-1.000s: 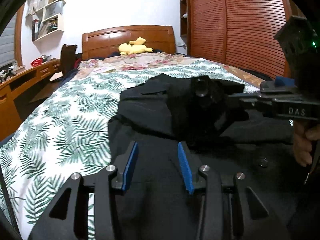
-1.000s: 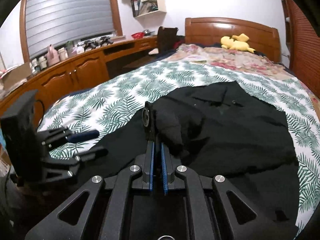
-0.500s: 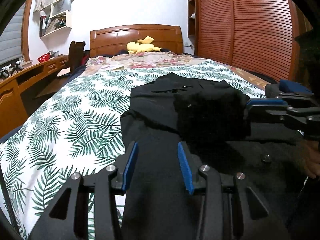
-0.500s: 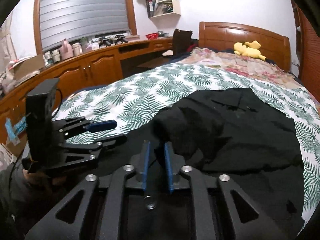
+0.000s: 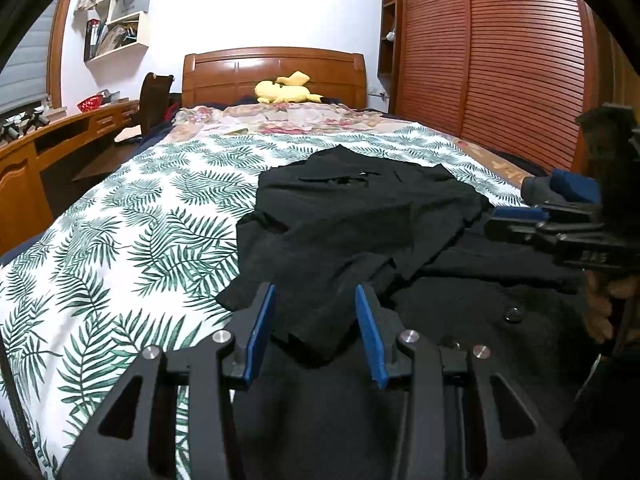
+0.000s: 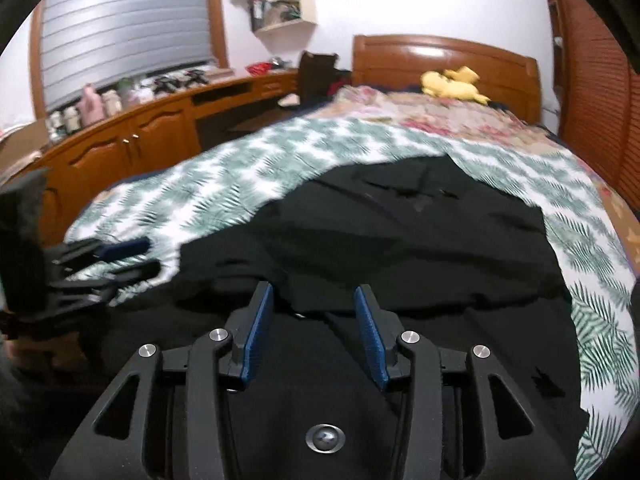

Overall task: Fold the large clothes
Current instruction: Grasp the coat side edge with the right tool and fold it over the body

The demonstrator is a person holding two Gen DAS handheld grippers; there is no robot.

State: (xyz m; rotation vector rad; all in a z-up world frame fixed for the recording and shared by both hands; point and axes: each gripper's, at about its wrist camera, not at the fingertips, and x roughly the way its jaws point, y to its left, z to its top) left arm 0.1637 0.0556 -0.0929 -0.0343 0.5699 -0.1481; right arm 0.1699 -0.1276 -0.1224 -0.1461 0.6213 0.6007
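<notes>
Black coat [image 5: 360,216] sprawled across the lower centre of the left wrist frame, on the palm-leaf bedspread [image 5: 120,248]. It's matte, dark and rumpled, with one sleeve flopped diagonally over the body and its cuff end lying near the bottom middle, right between the left gripper [image 5: 316,320] fingers. Those blue pads stand apart, nothing pinched; the cloth simply lies below them. A round dark button [image 5: 513,313] shows at lower right, and another button [image 6: 325,438] sits low centre in the right wrist view.

Over to the right gripper [image 6: 314,320]: its jaws have just been opening, blue pads now spread with the coat's folded edge beneath and no fabric clamped between them. That view is smeared with motion blur across the bedspread.

Writing: pale letters on the right gripper's body at the right edge of the left wrist frame, too blurred to read. A yellow plush toy [image 5: 286,89] rests by the wooden headboard [image 5: 276,68], upper centre.
</notes>
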